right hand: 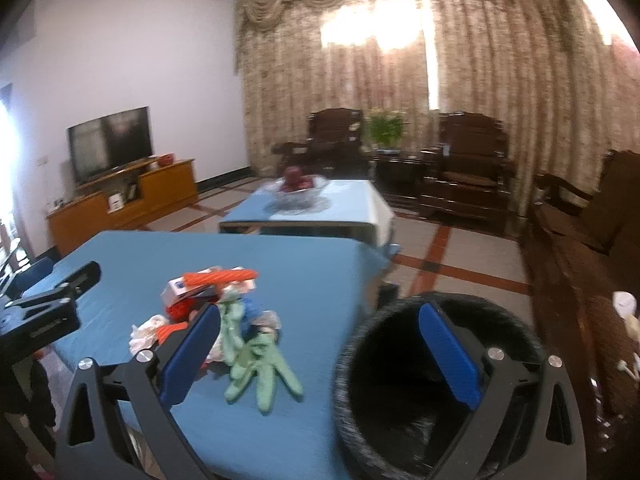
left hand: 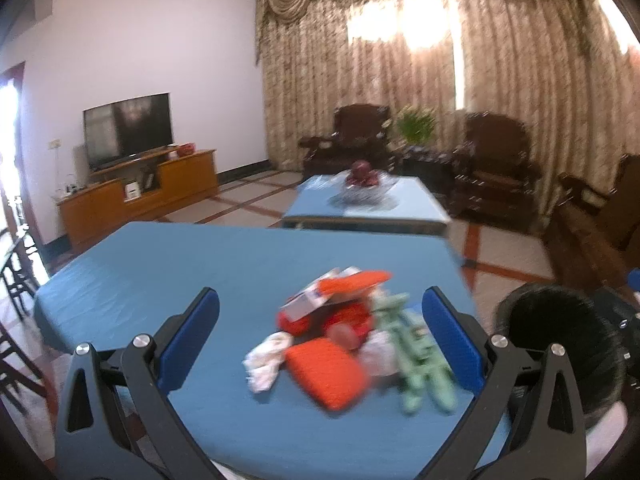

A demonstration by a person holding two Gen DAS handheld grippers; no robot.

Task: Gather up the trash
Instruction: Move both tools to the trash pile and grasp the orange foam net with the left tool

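Note:
A heap of trash lies on the blue table [left hand: 200, 264]: an orange packet [left hand: 326, 372], a crumpled white tissue [left hand: 266, 360], pale green gloves [left hand: 416, 360] and a red-and-white wrapper [left hand: 332, 292]. My left gripper [left hand: 320, 312] stands open above and around the heap, holding nothing. A black bin [right hand: 420, 384] stands off the table's right edge. My right gripper [right hand: 320, 320] is open, its right finger over the bin's mouth and its left finger beside the green gloves [right hand: 256, 364]. The left gripper's body [right hand: 44, 304] shows at the left of the right wrist view.
A second blue-covered table [left hand: 372, 204] with a glass bowl of dark red fruit [left hand: 362, 178] stands beyond. Dark wooden armchairs [left hand: 492, 164] line the curtained wall. A television [left hand: 128, 132] sits on a wooden cabinet at left. Dark chairs [left hand: 16, 280] crowd the table's left side.

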